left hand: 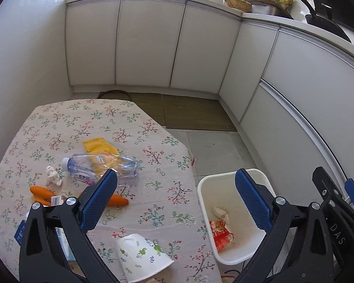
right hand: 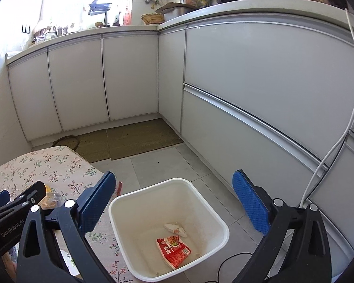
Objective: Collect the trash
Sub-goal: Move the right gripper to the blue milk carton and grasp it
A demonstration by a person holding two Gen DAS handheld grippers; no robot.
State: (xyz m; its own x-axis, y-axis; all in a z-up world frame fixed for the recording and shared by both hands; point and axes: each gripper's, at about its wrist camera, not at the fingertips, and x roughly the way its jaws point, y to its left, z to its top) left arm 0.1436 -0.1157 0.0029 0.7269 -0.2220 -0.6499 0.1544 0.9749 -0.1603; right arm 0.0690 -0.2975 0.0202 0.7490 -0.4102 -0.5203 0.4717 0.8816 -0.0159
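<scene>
A white trash bin (left hand: pixel 201 188) (right hand: pixel 139 193) stands on the floor beside the table. It holds a red wrapper (left hand: pixel 220 234) (right hand: pixel 174 251) and a crumpled white wrapper (left hand: pixel 220 213) (right hand: pixel 175 230). On the floral tablecloth (left hand: pixel 134 127) lie a clear plastic bottle (left hand: pixel 101 167), a yellow packet (left hand: pixel 99 145), a crumpled tissue (left hand: pixel 52 175), orange carrot-like pieces (left hand: pixel 41 191) and a tipped paper cup (left hand: pixel 141 257). My left gripper (left hand: pixel 175 195) is open and empty above the table's right edge. My right gripper (right hand: pixel 174 195) is open and empty above the bin.
White kitchen cabinets (left hand: pixel 148 44) line the back and right. Woven mats (left hand: pixel 191 112) lie on the tiled floor. A white cable (right hand: pixel 337 146) hangs along the right cabinets. A box or card (left hand: pixel 63 240) lies under my left gripper's left finger.
</scene>
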